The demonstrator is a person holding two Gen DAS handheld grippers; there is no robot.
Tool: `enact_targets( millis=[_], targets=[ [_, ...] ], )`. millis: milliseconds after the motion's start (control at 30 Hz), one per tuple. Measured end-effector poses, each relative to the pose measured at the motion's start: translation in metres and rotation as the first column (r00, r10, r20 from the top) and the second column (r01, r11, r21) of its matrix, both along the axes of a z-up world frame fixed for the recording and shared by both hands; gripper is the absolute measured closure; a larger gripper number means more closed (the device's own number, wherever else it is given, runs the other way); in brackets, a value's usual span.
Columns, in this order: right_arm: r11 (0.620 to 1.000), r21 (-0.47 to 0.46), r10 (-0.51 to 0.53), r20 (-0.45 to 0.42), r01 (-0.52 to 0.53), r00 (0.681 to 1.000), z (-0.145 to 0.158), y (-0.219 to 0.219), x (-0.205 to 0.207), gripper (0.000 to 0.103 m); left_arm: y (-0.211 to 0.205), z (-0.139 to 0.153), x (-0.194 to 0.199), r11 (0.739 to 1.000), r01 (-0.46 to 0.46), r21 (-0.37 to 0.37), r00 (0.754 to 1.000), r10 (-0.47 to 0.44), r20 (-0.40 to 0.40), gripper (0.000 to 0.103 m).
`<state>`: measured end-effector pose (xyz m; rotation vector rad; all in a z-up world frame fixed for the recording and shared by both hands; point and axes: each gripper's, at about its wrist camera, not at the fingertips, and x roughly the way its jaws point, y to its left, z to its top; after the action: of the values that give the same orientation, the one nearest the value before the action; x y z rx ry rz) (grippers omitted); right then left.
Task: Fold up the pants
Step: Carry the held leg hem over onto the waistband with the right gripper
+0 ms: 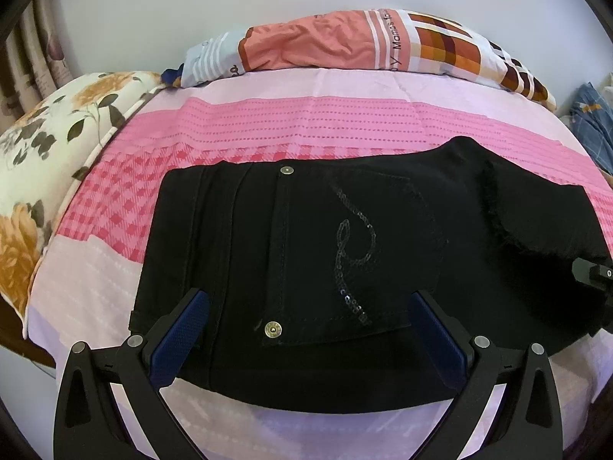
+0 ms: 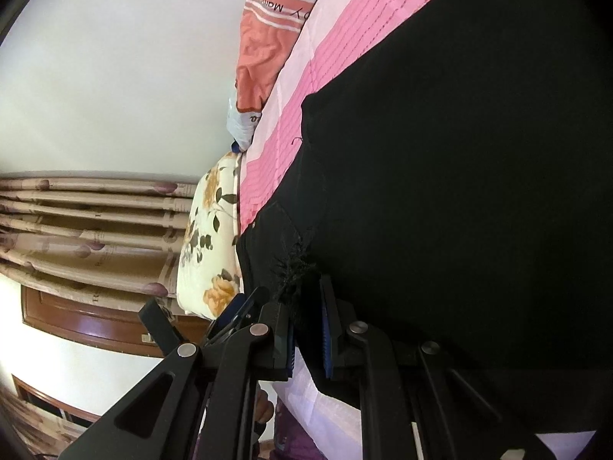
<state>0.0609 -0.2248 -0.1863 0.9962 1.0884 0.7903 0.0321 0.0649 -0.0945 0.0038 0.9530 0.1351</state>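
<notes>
Black pants (image 1: 345, 253) lie partly folded on a pink bed sheet (image 1: 268, 122), back pocket with a sequin swirl facing up. My left gripper (image 1: 308, 335) is open and straddles the waistband end, its blue pads (image 1: 180, 339) wide apart just over the cloth. In the right wrist view the pants (image 2: 459, 153) fill the right side. My right gripper (image 2: 306, 329) is shut on the frayed leg hem (image 2: 297, 280), which lies folded over the seat. Part of the right gripper (image 1: 594, 274) shows at the right edge of the left wrist view.
A folded orange and checked quilt (image 1: 345, 42) lies along the wall at the bed's far side. A floral pillow (image 1: 46, 153) sits at the left edge. Blue cloth (image 1: 590, 122) lies off to the right. Curtains (image 2: 76, 222) and wooden furniture (image 2: 95, 322) stand beyond the pillow.
</notes>
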Motion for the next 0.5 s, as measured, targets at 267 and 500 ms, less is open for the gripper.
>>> enact_targets(
  millis=[267, 500],
  targets=[
    [1.000, 0.021, 0.009, 0.006, -0.009, 1.000, -0.0046, 0.0067, 0.0037, 0.091, 0.0018, -0.0035, -0.0005, 1.000, -0.002, -0.009, 1.000, 0.002, -0.010, 0.000],
    [0.997, 0.072, -0.012, 0.044, 0.008, 0.999, 0.0033, 0.0003, 0.0071, 0.091, 0.0027, -0.0059, 0.0006, 1.000, 0.001, -0.012, 1.000, -0.001, -0.020, 0.000]
  ],
)
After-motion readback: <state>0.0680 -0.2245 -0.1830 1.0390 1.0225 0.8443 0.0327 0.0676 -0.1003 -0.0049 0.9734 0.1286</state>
